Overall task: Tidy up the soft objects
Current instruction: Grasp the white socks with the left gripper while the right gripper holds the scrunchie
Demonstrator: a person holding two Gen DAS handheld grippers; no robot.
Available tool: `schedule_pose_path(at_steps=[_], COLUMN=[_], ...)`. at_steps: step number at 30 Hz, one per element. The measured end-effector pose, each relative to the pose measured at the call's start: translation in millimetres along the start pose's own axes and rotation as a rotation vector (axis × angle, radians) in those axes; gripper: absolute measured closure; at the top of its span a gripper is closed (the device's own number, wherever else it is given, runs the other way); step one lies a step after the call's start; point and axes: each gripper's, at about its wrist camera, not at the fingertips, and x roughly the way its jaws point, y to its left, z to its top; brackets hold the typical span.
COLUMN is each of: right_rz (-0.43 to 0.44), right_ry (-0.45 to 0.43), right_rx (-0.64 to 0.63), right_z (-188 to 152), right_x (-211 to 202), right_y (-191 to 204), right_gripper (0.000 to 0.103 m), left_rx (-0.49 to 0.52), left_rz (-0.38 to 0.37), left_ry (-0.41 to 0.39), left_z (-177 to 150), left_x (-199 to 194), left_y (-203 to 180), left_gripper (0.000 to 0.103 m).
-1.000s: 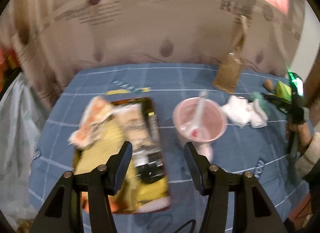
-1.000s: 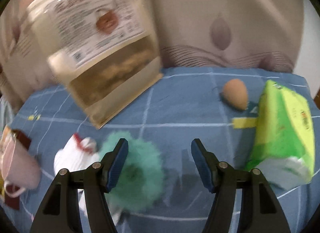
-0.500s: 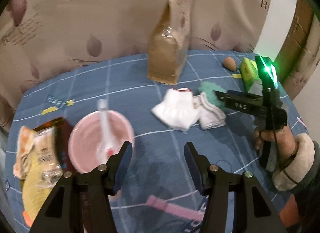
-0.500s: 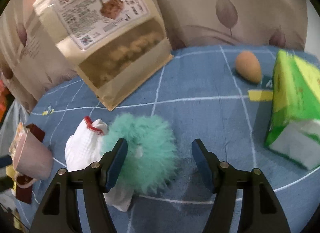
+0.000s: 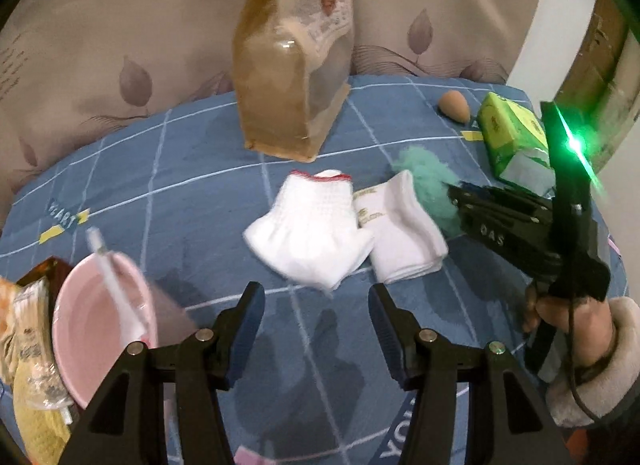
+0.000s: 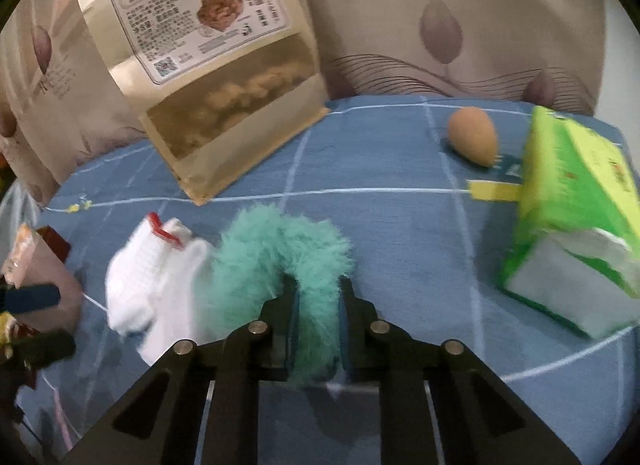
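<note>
A teal fluffy ring (image 6: 276,249) lies on the blue checked cloth (image 6: 400,233), and my right gripper (image 6: 318,293) is shut on its near side, fur bulging between the pads. Against it on the left lies a white knitted sock with a red trim (image 6: 156,265). In the left wrist view the same sock (image 5: 310,233) sits beside a folded white sock (image 5: 404,233), with the teal ring (image 5: 424,173) behind them and the right gripper (image 5: 456,195) reaching in from the right. My left gripper (image 5: 316,293) hovers open just short of the socks, nothing between its fingers.
A tall kraft snack bag (image 6: 216,77) stands behind the socks. A tan egg-shaped sponge (image 6: 474,139) and a green tissue pack (image 6: 576,209) lie to the right. A pink bowl (image 5: 80,329) with a white utensil and snack packets (image 5: 28,325) sit at the left. A patterned curtain hangs behind.
My right gripper closed on the teal fluffy ring. My left gripper swung right from the snack packets and pink bowl to the white socks, still open.
</note>
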Motion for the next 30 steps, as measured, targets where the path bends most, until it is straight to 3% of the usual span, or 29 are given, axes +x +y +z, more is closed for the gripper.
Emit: schedule_pose_path(at_steps=[5,12,21,23,27,30], right_rz=[-0.073,-0.077,-0.074,-0.074,-0.074,-0.075], right_ry=[0.0,0.001,0.004,0.004,0.004,0.004], right_rx=[0.003,0.03,0.018,0.018,0.018,0.017], right_z=[-18,-31,-30,-30,-30,-30], right_x=[-20,-29,-27,-27,-27,-27], right_y=[-18,-31,-28,-29,-28,-29], right_gripper=[0.088,0.088,0.086,0.086,0.086,0.086], left_rx=[0.007,-0.011,-0.052,-0.088,-0.1,-0.071], left_rz=[-0.034,-0.038,0.048,0.034,0.043,0.071], left_ry=[-0.013,-0.022,-0.009,-0.011,-0.033,-0.034], left_z=[12,33,50,49,43,40], left_x=[14,35,72,79,77,72], left_y=[-7,-11,-5,2,0,-9], left_gripper=[0.048,0.048,0.048,0.049,0.073,0.08])
